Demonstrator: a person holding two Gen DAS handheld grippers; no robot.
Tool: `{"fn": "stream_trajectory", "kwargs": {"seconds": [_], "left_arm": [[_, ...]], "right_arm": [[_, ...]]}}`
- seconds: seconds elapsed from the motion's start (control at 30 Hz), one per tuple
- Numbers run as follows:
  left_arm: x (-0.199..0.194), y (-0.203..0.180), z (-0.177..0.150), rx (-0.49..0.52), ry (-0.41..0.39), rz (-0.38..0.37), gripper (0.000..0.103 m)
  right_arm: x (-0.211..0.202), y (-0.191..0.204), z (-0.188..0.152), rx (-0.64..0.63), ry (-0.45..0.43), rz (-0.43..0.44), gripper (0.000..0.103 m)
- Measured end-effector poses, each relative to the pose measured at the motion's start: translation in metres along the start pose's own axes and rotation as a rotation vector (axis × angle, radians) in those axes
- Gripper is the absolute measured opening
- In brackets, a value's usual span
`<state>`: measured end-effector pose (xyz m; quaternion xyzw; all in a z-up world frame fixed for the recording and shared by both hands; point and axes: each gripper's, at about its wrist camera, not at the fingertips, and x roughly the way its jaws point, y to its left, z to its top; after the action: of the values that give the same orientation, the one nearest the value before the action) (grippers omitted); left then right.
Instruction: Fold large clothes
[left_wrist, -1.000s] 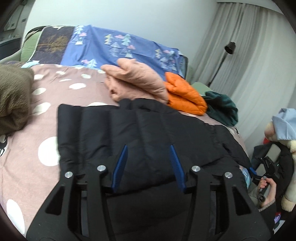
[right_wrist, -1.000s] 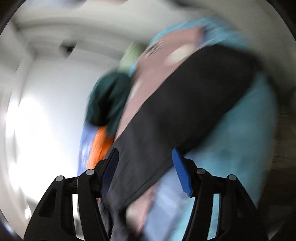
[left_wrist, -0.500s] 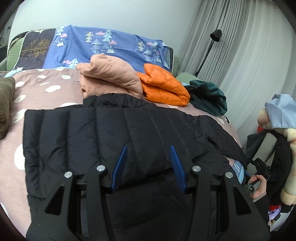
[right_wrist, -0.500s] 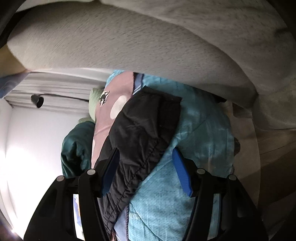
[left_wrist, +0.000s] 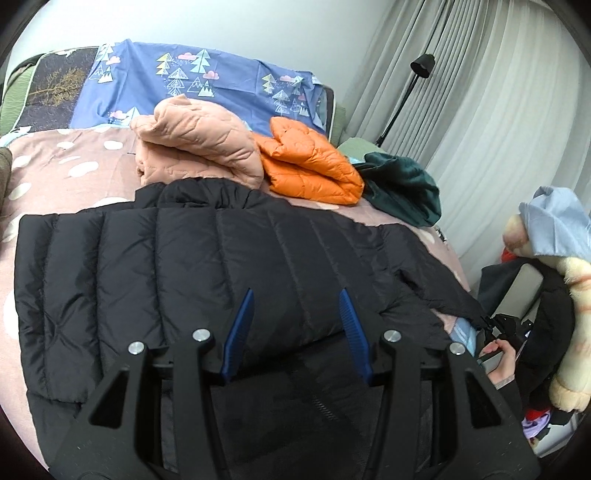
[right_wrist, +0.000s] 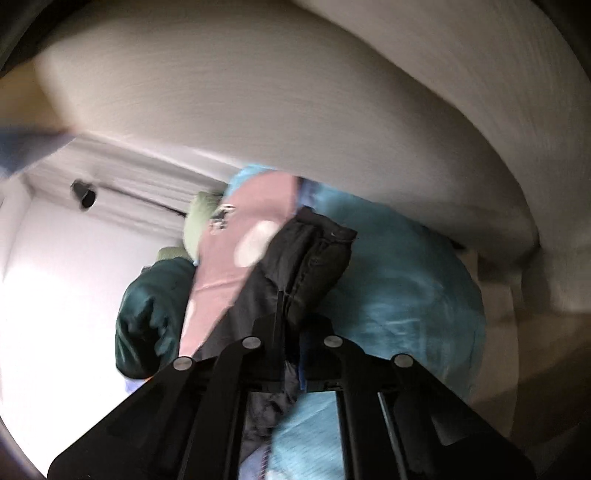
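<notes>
Here no writing shows; the right claw (right_wrist: 282, 295) pinches the black jacket's (left_wrist: 184, 266) sleeve, the left claw (left_wrist: 295, 306) spread.

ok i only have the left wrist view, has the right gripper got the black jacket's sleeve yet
Observer: Yes. In the right wrist view the right gripper has just been closing its jaws, and they are now shut on the black jacket's sleeve near the cuff.
Operator: where's the cuff sitting
Observer: Off the pink spotted cover, against the light blue bedding on the bed's side.
Operator: anything above it
Observer: A big pale grey shape fills the top of that view; it is too blurred to name.
</notes>
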<state>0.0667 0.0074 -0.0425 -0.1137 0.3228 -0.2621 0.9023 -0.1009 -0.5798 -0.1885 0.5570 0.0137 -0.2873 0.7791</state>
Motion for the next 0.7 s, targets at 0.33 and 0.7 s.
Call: {"fn": "stream_trajectory", "kwargs": {"seconds": [0.33, 0.7], "left_arm": [[-0.021, -0.038, 0.023, 0.045, -0.080, -0.106, 0.051], [-0.059, -0.041, 0.051, -0.003, -0.154, -0.199, 0.073]], "right_arm": [[-0.045, 0.156, -0.062, -0.367, 0.100, 0.390, 0.005], [-0.108, 0.279, -0.199, -0.687, 0.379, 0.782, 0.005]]}}
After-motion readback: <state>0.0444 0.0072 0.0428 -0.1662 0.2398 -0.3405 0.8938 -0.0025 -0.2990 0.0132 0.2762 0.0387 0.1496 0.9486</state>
